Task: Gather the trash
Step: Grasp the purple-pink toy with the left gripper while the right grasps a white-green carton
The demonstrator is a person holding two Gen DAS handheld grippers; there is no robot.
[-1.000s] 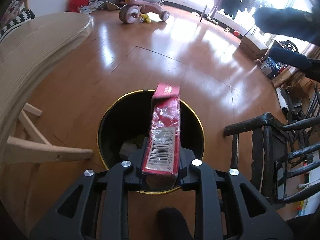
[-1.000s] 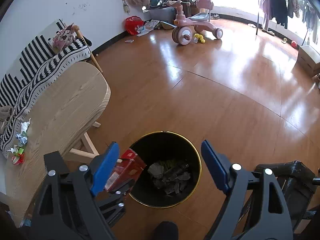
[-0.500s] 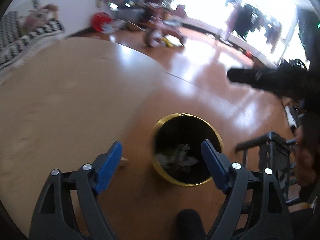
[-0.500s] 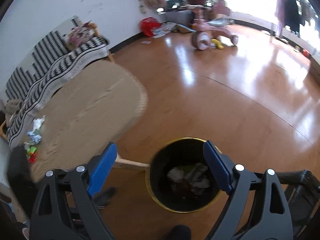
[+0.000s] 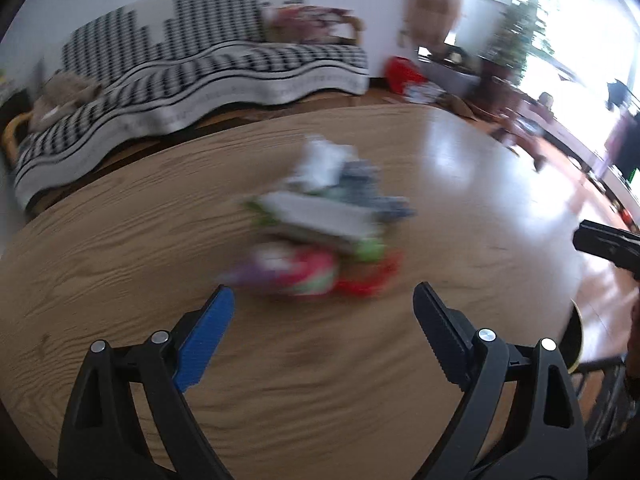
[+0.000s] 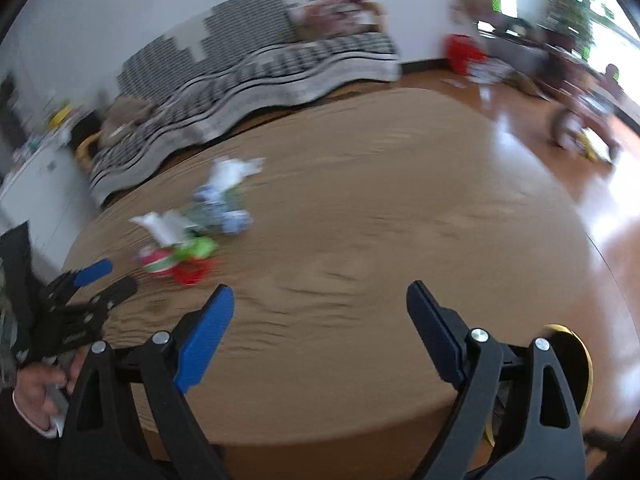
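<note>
Round wooden table [image 5: 120, 264] was seen filling most of both wrist views, under and ahead of both claws. Striped sofa [image 5: 200, 76] was seen beyond its far edge, well past the fingertips.

Trash pile [image 5: 320, 236] was found lying on the tabletop just ahead of the left gripper [image 5: 324, 320], roughly centred between its spread fingers and slightly above their tips in the left wrist view. The pile was blurred by motion; white and blue crumpled paper at the far side and red, green and pink wrappers at the near side could be made out, no more detail.

Left gripper was held released, jaws wide apart, nothing between them, not touching the pile. It was seen pointed across the table toward the sofa.

From the right wrist view the same pile [image 6: 192, 232] was seen well to the left of the right gripper [image 6: 320, 316], ahead of the left gripper's tips [image 6: 100, 280]. Right gripper was also released, jaws wide, empty, held over bare tabletop.

Gold-rimmed bin [image 6: 576, 368] was seen partly hidden behind the right gripper's right finger, below the table edge.
</note>
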